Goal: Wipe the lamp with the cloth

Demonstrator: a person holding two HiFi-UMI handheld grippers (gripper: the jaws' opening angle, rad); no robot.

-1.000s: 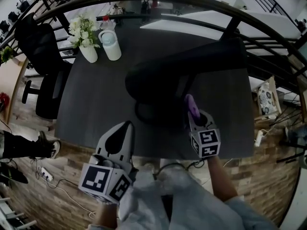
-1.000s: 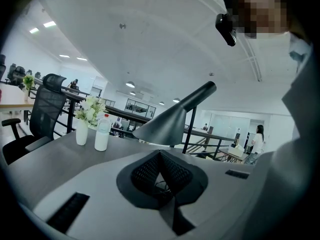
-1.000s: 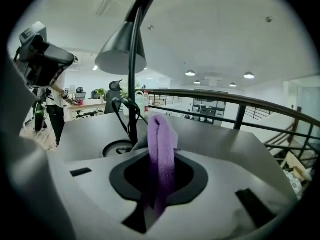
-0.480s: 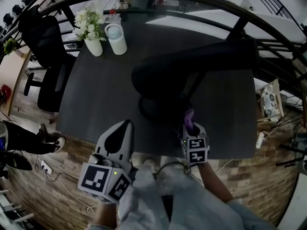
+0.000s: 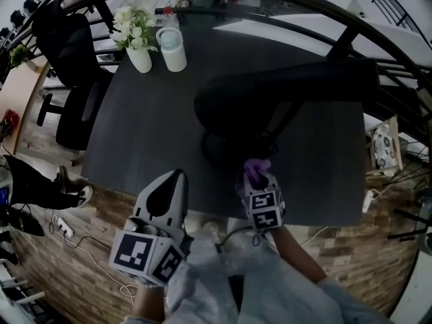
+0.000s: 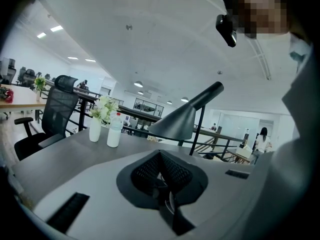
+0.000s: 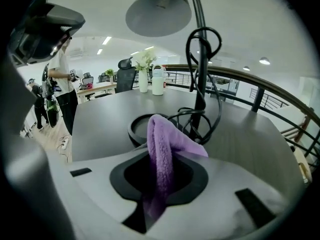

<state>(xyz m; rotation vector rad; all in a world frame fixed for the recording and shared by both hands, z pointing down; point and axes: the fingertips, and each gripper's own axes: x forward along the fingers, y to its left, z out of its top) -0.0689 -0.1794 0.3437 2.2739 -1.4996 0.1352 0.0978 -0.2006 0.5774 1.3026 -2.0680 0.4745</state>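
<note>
The purple cloth is clamped between the jaws of the right gripper, just beside the round base of the black lamp on the dark table. The left gripper is held near the table's front edge, jaws closed together on nothing. A flower vase and a white bottle are seen at the far corner.

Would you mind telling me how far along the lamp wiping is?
Done: the cloth is picked up, clamped in the right gripper. In hand: it hangs near the lamp's base, contact unclear. Left: wiping the shade and stem; the left gripper is shut and empty.
</note>
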